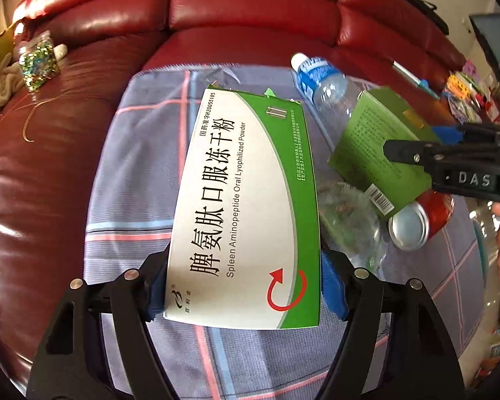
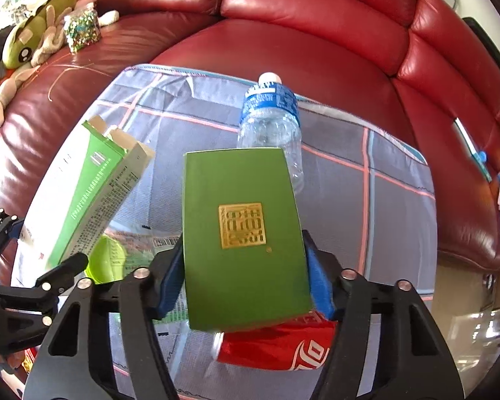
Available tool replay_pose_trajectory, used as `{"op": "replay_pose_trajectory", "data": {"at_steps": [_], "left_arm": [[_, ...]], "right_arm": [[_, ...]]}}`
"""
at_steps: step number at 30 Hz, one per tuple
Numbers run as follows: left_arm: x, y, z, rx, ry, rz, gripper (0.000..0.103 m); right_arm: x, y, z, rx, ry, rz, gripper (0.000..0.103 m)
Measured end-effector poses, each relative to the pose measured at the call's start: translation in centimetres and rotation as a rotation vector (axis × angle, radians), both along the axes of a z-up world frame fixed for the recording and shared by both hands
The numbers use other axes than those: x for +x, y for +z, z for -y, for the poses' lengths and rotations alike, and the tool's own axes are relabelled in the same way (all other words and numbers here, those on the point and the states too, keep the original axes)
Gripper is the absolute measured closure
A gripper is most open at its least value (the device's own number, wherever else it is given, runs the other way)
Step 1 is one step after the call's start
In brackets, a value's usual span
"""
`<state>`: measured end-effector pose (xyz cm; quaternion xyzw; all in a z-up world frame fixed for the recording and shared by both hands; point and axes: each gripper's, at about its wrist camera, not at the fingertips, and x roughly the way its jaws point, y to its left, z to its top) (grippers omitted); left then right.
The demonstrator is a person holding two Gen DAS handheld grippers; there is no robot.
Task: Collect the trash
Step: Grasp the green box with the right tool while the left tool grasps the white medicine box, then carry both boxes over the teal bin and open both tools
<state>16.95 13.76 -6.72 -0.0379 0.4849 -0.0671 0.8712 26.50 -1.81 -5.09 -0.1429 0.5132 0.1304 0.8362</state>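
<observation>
Red sofa (image 1: 250,10), plaid cloth (image 1: 143,153): two boxes gripper-clamped, one bottle (image 2: 270,123), one can (image 2: 276,346).

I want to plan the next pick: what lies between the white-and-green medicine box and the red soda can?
In the left wrist view, a crumpled clear plastic wrapper lies on the plaid cloth between the medicine box and the red can.
</observation>
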Motion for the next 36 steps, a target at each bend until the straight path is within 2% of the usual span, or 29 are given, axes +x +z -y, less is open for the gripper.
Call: {"op": "replay_pose_trajectory", "data": {"at_steps": [10,18,25,36], "left_arm": [[-1.9,3.1,0.0,-0.032,0.008,0.055,0.033],[-4.3,5.8,1.9,-0.049,-0.024,0.102,0.033],[-6.9,7.4,5.5,-0.073,-0.087,0.126,0.033],[-10.4,9.0,12.2,-0.081,-0.203,0.152,0.033]], "right_arm": [[-2.1,4.0,-0.5,0.042,0.02,0.065,0.041],[-4.5,8.2,1.6,0.042,-0.007,0.129,0.041],[-8.1,9.8,5.2,0.05,-0.052,0.151,0.041],[-14.1,10.0,13.9,0.076,-0.18,0.156,0.041]]}}
